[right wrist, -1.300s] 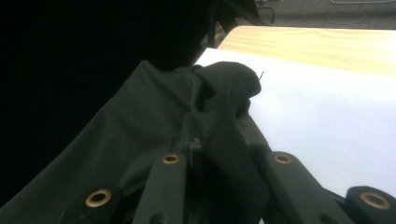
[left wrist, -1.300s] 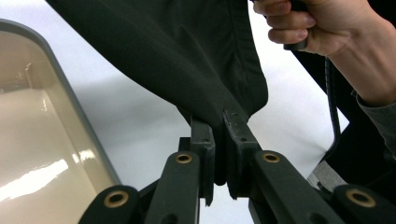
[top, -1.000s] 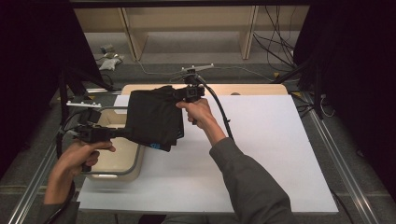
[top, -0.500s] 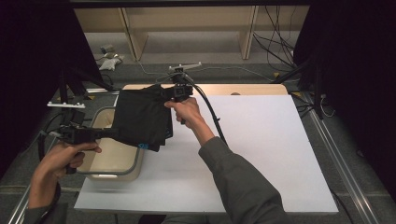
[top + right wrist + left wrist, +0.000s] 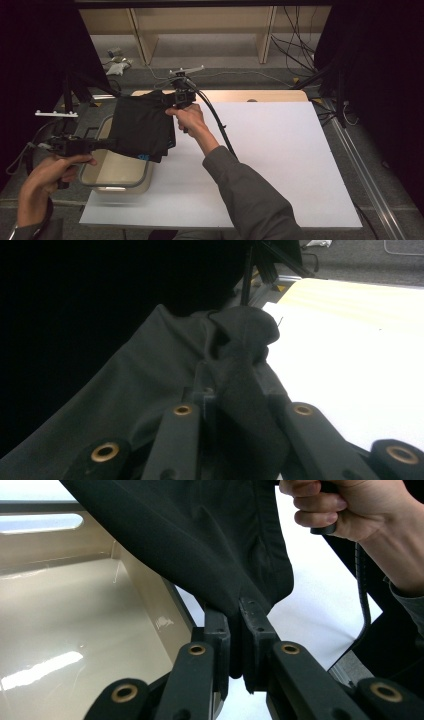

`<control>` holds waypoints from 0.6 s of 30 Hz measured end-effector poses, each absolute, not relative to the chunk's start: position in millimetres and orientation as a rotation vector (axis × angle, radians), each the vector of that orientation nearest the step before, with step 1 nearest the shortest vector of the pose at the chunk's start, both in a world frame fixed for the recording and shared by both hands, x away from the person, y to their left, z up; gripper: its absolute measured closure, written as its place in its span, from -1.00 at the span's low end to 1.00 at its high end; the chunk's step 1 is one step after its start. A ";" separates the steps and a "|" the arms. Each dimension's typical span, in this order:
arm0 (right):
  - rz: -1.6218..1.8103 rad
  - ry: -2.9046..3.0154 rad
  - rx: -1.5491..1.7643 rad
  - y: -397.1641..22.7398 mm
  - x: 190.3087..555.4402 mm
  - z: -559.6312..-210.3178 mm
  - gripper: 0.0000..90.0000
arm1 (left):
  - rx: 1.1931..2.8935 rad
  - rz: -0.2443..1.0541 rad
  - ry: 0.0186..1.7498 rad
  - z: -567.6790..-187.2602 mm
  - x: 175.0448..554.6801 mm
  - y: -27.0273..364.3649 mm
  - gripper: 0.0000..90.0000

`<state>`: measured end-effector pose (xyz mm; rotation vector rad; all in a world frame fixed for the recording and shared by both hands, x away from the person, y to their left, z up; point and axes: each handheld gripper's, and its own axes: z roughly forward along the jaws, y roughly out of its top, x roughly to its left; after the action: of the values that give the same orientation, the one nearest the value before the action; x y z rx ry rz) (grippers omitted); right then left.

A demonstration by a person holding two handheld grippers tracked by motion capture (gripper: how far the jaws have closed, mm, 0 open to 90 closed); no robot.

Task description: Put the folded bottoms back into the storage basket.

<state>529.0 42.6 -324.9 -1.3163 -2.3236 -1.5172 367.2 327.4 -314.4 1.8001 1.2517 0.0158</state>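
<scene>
From the high view, a black cloth (image 5: 141,127) hangs stretched between the two tools, above the near-left part of the table. Below it stands a beige tub (image 5: 116,176) at the left edge of the white sheet (image 5: 280,160); the cloth's lower hem covers the tub's far right corner. To the right of the cloth the sheet lies bare up to its right and near edges. The left gripper (image 5: 106,144) pinches the cloth's left side, and the right gripper (image 5: 167,99) pinches its upper right corner near the wooden strip (image 5: 260,96) along the table's far edge.

In the left gripper view, the jaws are clamped tight on a tip of the cloth (image 5: 200,545), which spreads up and away from them. The tub's rim (image 5: 175,600) passes just left of the jaws, its inside (image 5: 75,630) below.

In the right gripper view, the jaws are closed on a bunched fold of the cloth (image 5: 240,340), which drapes leftward; the sheet (image 5: 350,380) lies open on the right.
</scene>
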 end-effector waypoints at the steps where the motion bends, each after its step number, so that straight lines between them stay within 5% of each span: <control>1: -1.516 -2.324 -1.317 43.5 528.6 -324.8 0.72 | 1.801 0.015 1.254 -314.6 367.1 328.8 0.85; 18: -1.517 -2.327 -1.310 70.9 523.8 -322.9 0.71 | 1.796 0.028 1.303 -316.5 360.9 351.7 0.85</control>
<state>523.8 70.9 -322.9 -1.3101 -2.3268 -1.5167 360.9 351.7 -316.5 1.7958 1.3030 0.0282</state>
